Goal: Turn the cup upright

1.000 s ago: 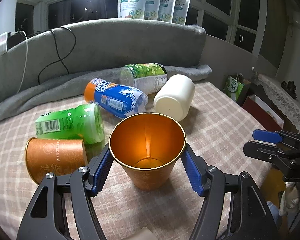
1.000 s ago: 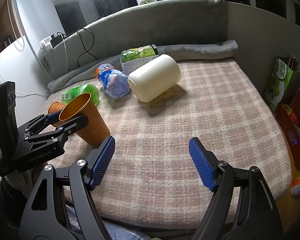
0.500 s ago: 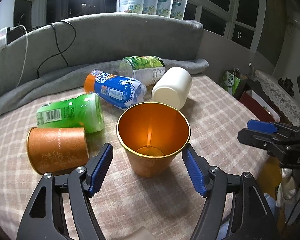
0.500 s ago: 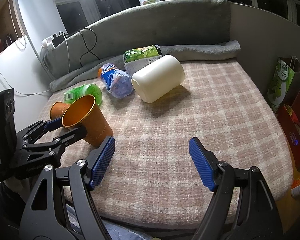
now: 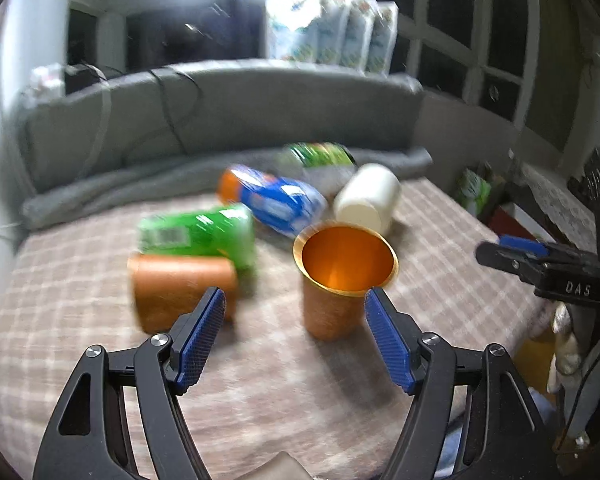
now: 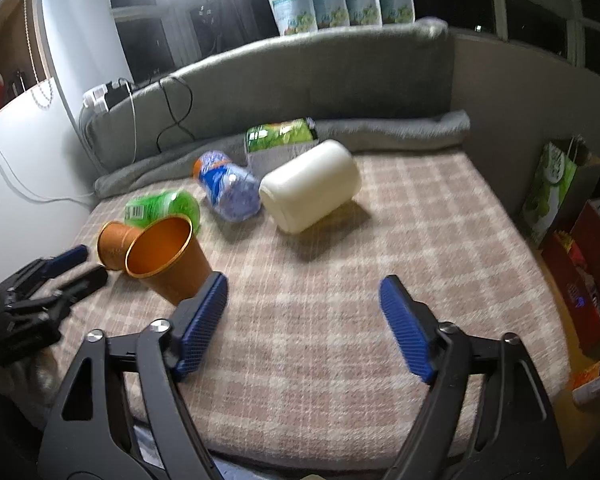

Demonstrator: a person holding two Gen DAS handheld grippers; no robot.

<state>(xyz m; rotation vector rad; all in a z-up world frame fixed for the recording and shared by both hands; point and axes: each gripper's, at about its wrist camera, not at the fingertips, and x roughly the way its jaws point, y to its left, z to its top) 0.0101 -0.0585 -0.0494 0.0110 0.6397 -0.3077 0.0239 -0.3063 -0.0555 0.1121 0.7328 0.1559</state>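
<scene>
An orange metal cup (image 5: 340,280) stands upright on the plaid cloth (image 5: 260,380), mouth up; it also shows in the right wrist view (image 6: 168,260). My left gripper (image 5: 296,332) is open and empty, drawn back from the cup, which stands ahead near its right finger. A second orange cup (image 5: 180,292) lies on its side to the left (image 6: 114,246). A cream cup (image 6: 310,186) lies on its side farther back (image 5: 368,200). My right gripper (image 6: 304,320) is open and empty over the cloth.
A green bottle (image 5: 200,234), a blue-labelled bottle (image 5: 276,200) and a green-labelled bottle (image 5: 320,156) lie behind the cups. A grey cushion (image 6: 280,80) backs the surface. Bags and boxes (image 6: 556,184) stand past the right edge.
My left gripper has let go of the upright orange cup, opened wider and pulled back and up. My right gripper has lifted a little.
</scene>
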